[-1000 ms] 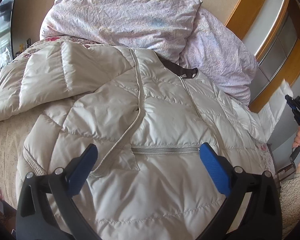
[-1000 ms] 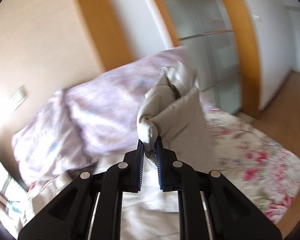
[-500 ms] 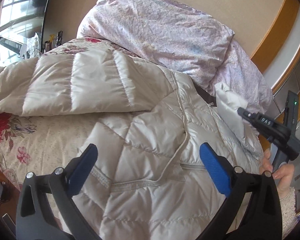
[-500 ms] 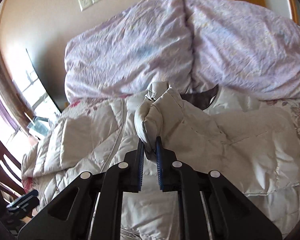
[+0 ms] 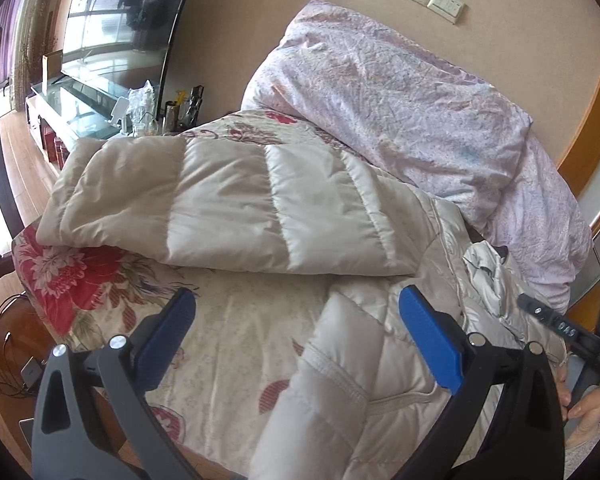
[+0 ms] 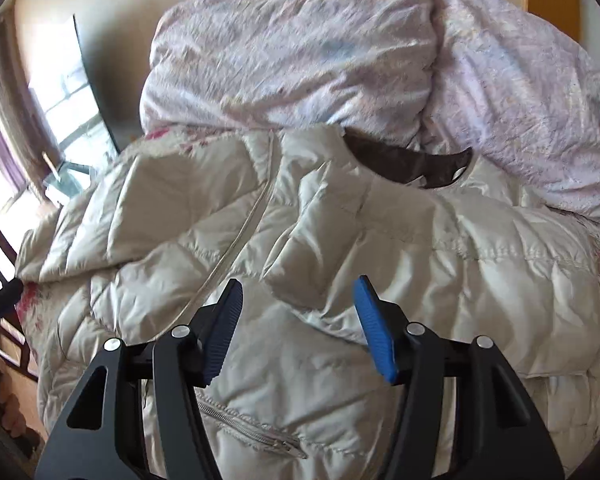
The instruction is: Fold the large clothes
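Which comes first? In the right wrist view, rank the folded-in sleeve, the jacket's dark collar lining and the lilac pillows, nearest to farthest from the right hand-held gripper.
1. Folded-in sleeve: just beyond the opening right hand-held gripper, its cuff between the fingers, untouched.
2. Dark collar lining: farther up, right of centre.
3. Lilac pillows: farthest, against the wall.

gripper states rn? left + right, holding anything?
Left gripper: open, holding nothing, above the bedspread and jacket hem.
Right gripper: jaws opening, sleeve lies loose between them on the jacket, not gripped.
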Motion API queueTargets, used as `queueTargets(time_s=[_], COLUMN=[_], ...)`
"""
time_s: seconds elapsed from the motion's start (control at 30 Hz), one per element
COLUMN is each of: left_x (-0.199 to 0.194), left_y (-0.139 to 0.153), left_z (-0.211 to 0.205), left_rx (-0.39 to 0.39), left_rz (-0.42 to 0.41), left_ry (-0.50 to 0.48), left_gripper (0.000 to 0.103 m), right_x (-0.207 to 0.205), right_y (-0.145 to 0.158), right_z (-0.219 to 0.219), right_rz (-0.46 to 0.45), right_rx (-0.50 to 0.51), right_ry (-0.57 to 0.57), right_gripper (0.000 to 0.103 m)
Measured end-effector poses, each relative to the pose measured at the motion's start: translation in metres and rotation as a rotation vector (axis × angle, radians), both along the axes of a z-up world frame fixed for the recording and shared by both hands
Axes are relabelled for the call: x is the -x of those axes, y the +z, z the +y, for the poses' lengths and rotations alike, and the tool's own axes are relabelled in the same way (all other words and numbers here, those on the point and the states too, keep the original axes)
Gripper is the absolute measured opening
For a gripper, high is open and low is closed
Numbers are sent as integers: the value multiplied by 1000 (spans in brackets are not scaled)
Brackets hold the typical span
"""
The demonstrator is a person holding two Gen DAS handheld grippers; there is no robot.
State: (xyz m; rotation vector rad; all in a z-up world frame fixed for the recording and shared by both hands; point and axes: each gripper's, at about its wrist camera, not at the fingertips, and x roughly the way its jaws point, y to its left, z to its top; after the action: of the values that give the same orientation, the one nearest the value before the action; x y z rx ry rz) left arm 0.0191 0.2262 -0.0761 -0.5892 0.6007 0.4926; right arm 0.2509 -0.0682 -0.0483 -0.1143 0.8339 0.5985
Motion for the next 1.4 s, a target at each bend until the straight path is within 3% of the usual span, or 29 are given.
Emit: queueTargets(time_s=[0.1, 0.2, 0.27, 0.43, 0.67, 0.8, 0.87, 1.0, 1.1, 1.13, 1.27, 1.4], left_x=[8, 18, 25, 39, 56, 64, 70, 83, 88, 88, 84, 74], left_y=[-8, -14, -17, -24, -44, -45, -47, -53, -55, -56, -51, -16], left_z=[14, 26, 34, 57, 95, 113, 124, 147, 157, 159, 161, 154], left_rx=[39, 70, 73, 84, 273, 338, 384, 468, 482, 481, 457, 347], left_rz=[10, 0, 4, 18, -38, -88, -125, -178, -171, -162, -135, -145], left_ry=[28, 66, 104, 229, 357, 430, 467, 548, 583, 584, 563, 503], left_gripper=[101, 101, 101, 101, 101, 98, 93, 66, 49, 41, 27, 18], right_x=[-27, -60, -73, -64, -61, -59, -59, -60, -60, -61, -61, -61], right_y=[-1, -33, -62, -74, -77, -75, -75, -75, -75, -75, -75, -75], right_z=[-25, -36, -31, 0, -11, -13, -15, -16, -16, -16, -15, -16], right_rz=[-24, 40, 127, 5, -13, -15, -14, -10, -9, -9, -9, -9], right_rx=[25, 118, 166, 324, 240, 221, 211, 197, 192, 191, 188, 187], right_ry=[-183, -314, -322, -329, -331, -335, -336, -339, -339, -340, -341, -341], right_gripper=[58, 58, 59, 59, 59, 59, 59, 59, 59, 59, 59, 59])
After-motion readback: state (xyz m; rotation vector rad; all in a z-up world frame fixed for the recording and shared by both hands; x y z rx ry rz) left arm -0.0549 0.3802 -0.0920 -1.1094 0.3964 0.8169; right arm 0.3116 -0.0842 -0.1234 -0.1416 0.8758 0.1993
